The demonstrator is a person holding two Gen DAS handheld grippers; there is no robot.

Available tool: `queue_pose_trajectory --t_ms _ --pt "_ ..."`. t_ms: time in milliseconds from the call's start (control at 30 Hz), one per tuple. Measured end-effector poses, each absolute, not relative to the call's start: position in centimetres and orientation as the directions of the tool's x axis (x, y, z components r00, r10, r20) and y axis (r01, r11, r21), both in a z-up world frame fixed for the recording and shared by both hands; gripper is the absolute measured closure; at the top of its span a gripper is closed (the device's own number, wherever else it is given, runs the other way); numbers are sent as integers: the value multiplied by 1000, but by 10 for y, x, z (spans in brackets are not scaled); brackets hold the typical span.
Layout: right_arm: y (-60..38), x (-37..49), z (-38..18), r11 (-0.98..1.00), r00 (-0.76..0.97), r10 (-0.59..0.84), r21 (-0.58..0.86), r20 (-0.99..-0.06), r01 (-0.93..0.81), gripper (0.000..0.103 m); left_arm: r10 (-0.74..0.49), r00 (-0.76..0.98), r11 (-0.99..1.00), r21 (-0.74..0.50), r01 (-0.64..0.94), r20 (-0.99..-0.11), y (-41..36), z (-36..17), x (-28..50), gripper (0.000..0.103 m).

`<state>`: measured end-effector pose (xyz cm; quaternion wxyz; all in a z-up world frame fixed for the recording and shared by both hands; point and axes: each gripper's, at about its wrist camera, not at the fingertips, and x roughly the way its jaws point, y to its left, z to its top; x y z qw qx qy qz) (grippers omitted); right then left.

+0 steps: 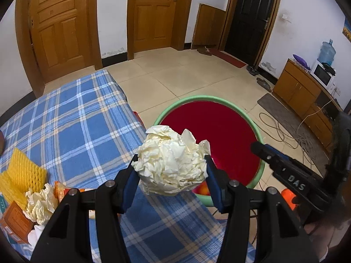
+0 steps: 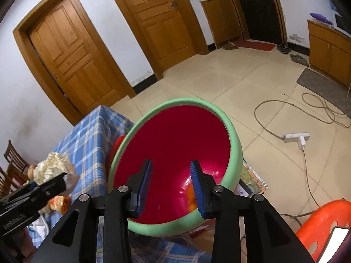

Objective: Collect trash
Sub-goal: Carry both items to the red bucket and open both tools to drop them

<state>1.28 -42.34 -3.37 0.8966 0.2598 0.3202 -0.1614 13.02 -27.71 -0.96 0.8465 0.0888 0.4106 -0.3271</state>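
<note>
**One paper ball in the jaws, one basin below**

The left gripper [image 1: 172,171] is clamped on one crumpled ball of cream paper [image 1: 173,163], both blue pads pressing its sides, held past the edge of the blue checked tablecloth [image 1: 72,122] and over the near rim of the single red basin with a green rim [image 1: 219,100]. The right gripper [image 2: 171,178] hangs over that basin [image 2: 235,142], jaws apart with nothing between them. One orange item, perhaps peel, lies on the basin floor [image 2: 190,199]. Left on the cloth: a second crumpled paper [image 1: 40,203], two yellow foam nets [image 1: 20,175], one orange box [image 1: 15,222]. Two wooden doors [image 1: 153,13] stand behind.
</note>
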Motion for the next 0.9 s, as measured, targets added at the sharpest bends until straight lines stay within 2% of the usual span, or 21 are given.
queue_pose_trajectory --t_ms 467,667,900 --pt "-450 -33 -14 746 778 -214 416 -590 521 66 -453 408 745 -85 662 -792 -333 -43 138 45" --pt "-453 -44 -12 732 781 -227 427 -582 531 66 -418 419 767 -65 639 -806 -334 -47 142 30" --pt "-452 -48 -8 734 789 -221 436 -573 522 66 -433 454 788 -83 610 -779 -316 -29 138 28"
